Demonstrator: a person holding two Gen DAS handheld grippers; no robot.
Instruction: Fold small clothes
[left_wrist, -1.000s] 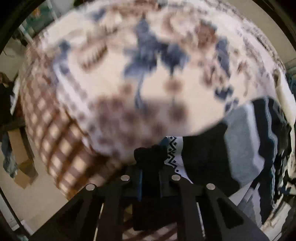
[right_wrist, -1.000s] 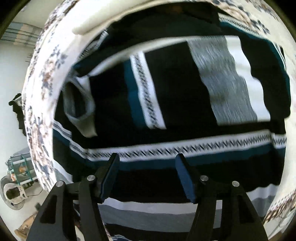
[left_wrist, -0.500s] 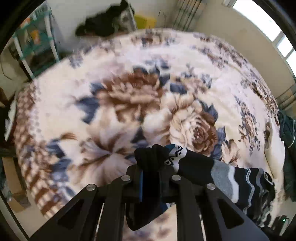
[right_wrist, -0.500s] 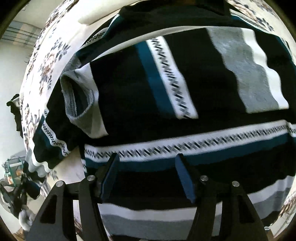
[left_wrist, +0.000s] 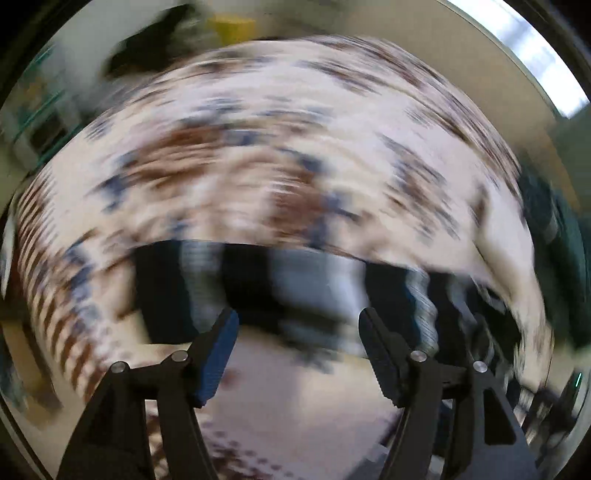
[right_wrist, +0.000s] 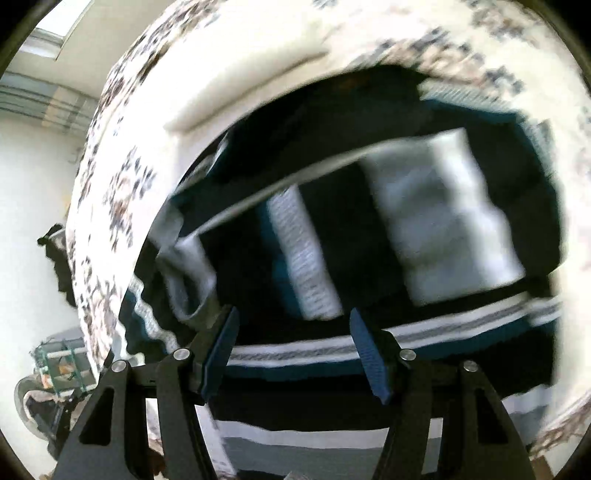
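A black sweater with grey, white and teal stripes lies on a floral blanket. In the right wrist view the sweater (right_wrist: 351, 229) fills the middle, with a sleeve folded across its body. My right gripper (right_wrist: 291, 332) is open and empty just above it. In the blurred left wrist view the sweater (left_wrist: 303, 291) lies as a dark band ahead of my left gripper (left_wrist: 297, 332), which is open and empty, apart from the cloth.
The floral blanket (left_wrist: 277, 166) covers the bed around the sweater. A cream pillow (right_wrist: 240, 85) lies beyond the sweater. Dark clothes (left_wrist: 561, 229) sit at the right edge. Shelving and clutter (right_wrist: 55, 369) stand off the bed's left side.
My left gripper has opened and let go of the sweater sleeve, which now lies on the bed. The left view swings fast and blurs. My right gripper stays open over the sweater.
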